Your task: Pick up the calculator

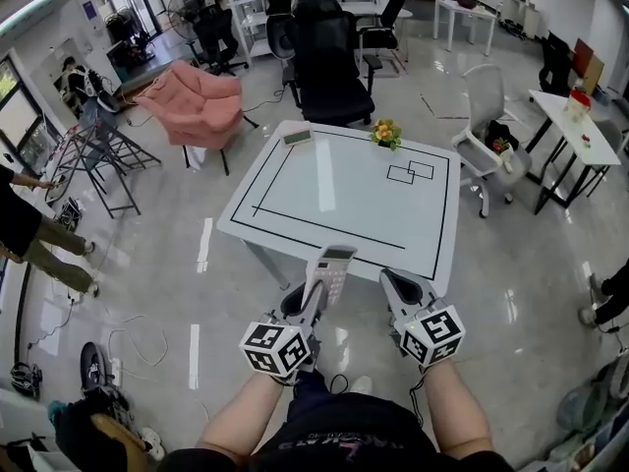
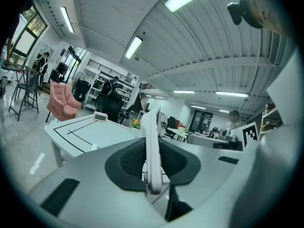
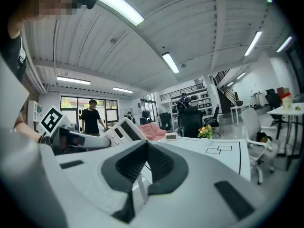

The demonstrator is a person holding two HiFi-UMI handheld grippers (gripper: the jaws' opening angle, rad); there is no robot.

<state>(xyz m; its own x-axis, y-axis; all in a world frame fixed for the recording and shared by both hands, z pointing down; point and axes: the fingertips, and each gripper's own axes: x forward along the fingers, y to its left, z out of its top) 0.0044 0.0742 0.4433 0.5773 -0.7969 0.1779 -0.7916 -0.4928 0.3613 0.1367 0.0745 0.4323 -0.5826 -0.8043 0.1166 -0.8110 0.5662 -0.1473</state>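
The calculator [image 1: 332, 267] is white with a dark display. It hangs in the air just off the near edge of the white table [image 1: 334, 200], with my left gripper [image 1: 318, 291] shut on its lower end. In the left gripper view the calculator [image 2: 151, 141] stands edge-on between the dark pads. The right gripper view shows its face [image 3: 124, 131] at the left. My right gripper [image 1: 395, 283] is beside it, shut and empty, its jaws [image 3: 146, 161] meeting on nothing.
On the table's far edge stand a small digital clock [image 1: 297, 137] and a pot of flowers [image 1: 385, 133]. Black tape lines mark the tabletop. Behind it are a black office chair [image 1: 329, 72], a pink armchair [image 1: 201, 104] and a white chair [image 1: 486, 131]. A person [image 1: 25, 229] stands at the left.
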